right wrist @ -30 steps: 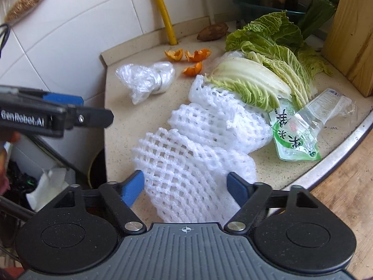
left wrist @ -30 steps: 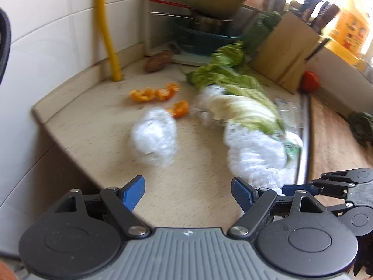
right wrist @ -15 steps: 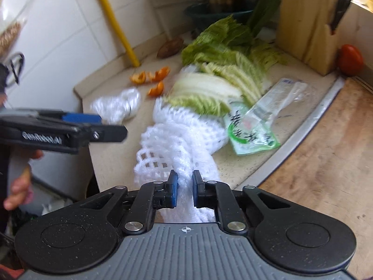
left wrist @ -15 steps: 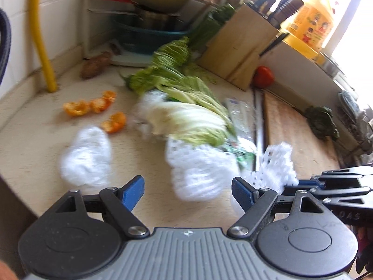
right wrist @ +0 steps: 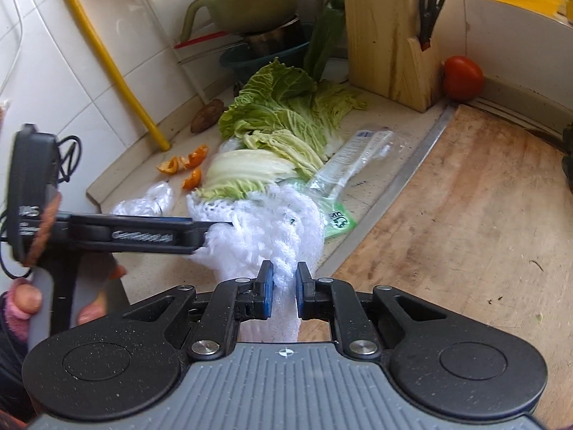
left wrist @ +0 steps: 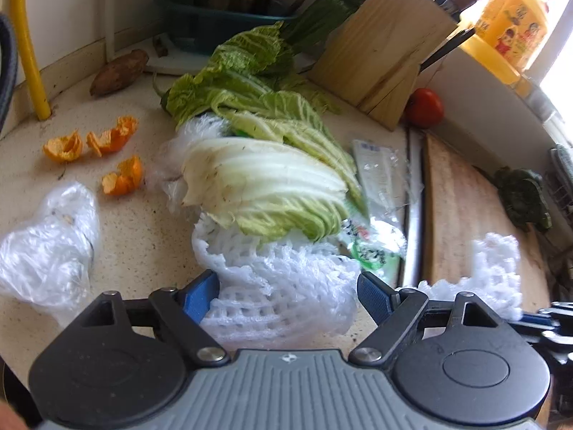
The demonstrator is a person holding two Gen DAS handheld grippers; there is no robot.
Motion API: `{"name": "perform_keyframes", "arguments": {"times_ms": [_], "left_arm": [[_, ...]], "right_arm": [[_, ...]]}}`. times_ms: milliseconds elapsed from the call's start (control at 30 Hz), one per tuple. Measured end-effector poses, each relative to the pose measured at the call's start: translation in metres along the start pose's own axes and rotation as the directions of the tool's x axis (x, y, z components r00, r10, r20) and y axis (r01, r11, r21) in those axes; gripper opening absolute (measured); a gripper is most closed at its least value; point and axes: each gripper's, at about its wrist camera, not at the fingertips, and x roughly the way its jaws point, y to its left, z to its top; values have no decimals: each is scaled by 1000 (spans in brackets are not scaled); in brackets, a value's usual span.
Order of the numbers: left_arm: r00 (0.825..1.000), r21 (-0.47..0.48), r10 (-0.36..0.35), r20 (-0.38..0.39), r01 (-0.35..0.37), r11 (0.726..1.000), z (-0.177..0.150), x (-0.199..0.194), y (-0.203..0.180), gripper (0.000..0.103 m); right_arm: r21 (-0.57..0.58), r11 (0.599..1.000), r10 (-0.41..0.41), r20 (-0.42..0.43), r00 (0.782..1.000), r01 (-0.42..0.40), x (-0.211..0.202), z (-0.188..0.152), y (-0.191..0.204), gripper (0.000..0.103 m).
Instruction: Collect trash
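at six o'clock on the tabletop (right wrist: pixel 150 261), right gripper (right wrist: pixel 284 281) pinches white foam net (right wrist: pixel 272 229); left gripper (left wrist: pixel 288 288) spread around it.

Daylight pours in from a window (left wrist: pixel 558 18) at the upper right of the left wrist view, burnt out to white. Both fisheye views bend straight lines near the edges. The foam net (left wrist: pixel 283 297) looks smeared; the corners fall dark.
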Motion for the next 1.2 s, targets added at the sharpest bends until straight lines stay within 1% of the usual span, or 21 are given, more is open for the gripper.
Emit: {"name": "perform_keyframes", "arguments": {"times_ms": [33,100,133,233,300,367,467,567,633,733,767,800,867,933,967,1033,1067,1100,1133,1167,1200], "left_arm": [[1000,11,14,-2,-14,1000,0,1,-2,78],[999,35,52,-10,-52,998,0,0,-6,70],[998,35,62,-15,-61,997,0,-1,-6,69],[998,27,59,-32,-58,998,-2,-6,-3,59],[997,18,59,-45,-58,998,-4,-13,-1,49],[997,28,65,-51,-63,998,-7,-24,-1,43],[995,42,72,-64,-69,997,-14,-40,-1,39],[994,54,74,-78,-70,996,-20,-53,0,39],[996,25,67,-64,-65,998,-18,-55,5,39],[999,-71,41,-24,-42,997,-8,-50,15,54],[1000,-102,24,-2,-25,994,-6,-48,17,66],[1000,-122,16,22,-14,992,-5,-44,17,76],[998,-129,32,58,-24,991,0,-34,13,77],[997,-119,48,63,-41,992,4,-21,7,81],[996,-113,65,57,-58,992,5,-13,4,85],[994,-93,104,32,-100,991,5,3,1,86],[992,-87,122,21,-120,989,2,8,0,86],[990,-70,139,32,-137,988,-1,6,-2,83],[990,-59,141,24,-140,988,-2,5,-3,79],[991,-58,131,17,-130,990,-3,2,-3,67],[994,-64,112,6,-112,992,-3,-1,-1,59]], "right_arm": [[3,1000,0,2,1000,0,0,0,-2,17],[4,1000,2,1,1000,-3,-1,-1,-6,17],[3,1000,4,0,1000,-4,-1,-1,-7,17],[1,1000,11,-7,1000,-11,2,1,-12,17],[1,1000,21,-10,1000,-21,2,1,-16,17],[-4,999,34,-9,999,-34,3,3,-18,17],[-6,998,58,-11,998,-58,2,4,-21,17],[1,996,86,-13,996,-86,1,5,-25,17],[3,995,99,-17,995,-99,2,5,-27,17],[2,995,102,-22,995,-102,3,4,-29,17],[1,995,99,-23,995,-99,4,4,-30,17],[4,995,100,-26,995,-100,5,4,-30,17],[8,995,101,-28,994,-101,6,4,-30,17],[3,995,102,-29,994,-102,7,3,-29,17],[2,995,103,-29,994,-103,7,3,-28,18],[-1,995,104,-31,994,-104,9,3,-27,18],[-1,995,104,-32,994,-104,9,3,-26,21],[-1,995,102,-32,994,-102,9,3,-26,22],[-2,995,102,-32,994,-102,10,3,-26,22],[-2,995,101,-31,994,-101,10,3,-25,22],[-3,995,98,-30,995,-98,10,2,-25,22]]}}
